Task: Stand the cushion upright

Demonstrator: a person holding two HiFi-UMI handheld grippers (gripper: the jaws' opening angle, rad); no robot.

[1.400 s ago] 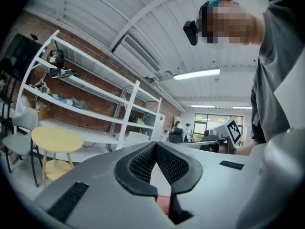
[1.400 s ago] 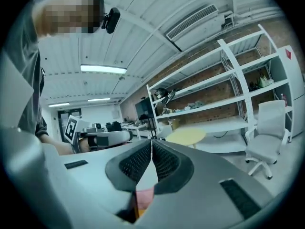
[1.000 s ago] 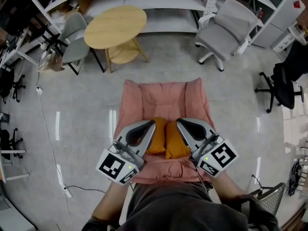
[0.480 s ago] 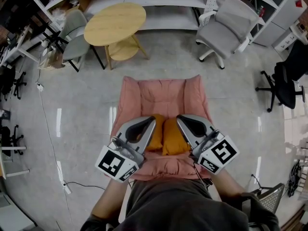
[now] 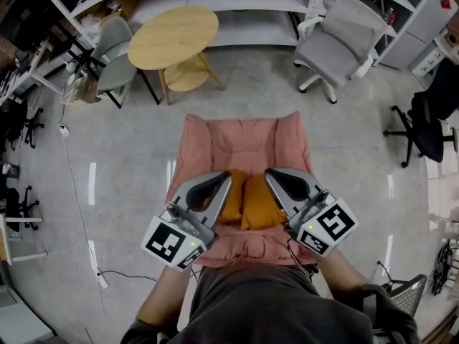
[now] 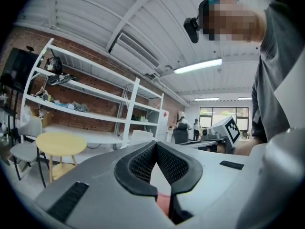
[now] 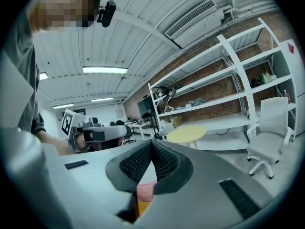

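Comparing with a second ago, little is found altered. The pink seat (image 5: 244, 145) is occupied at its middle, toward the front edge, by the orange cushion (image 5: 258, 206), which is kept in the same spot. It is flanked on the seat by the left gripper (image 5: 226, 179) and the right gripper (image 5: 270, 175), each drawn only slightly nearer the seat's front. Both pairs of jaws are closed tip to tip with nothing gripped, and the cushion appears to be touched by the grippers' outer sides. It is judged to be steadied upright and not yet left to stand alone.
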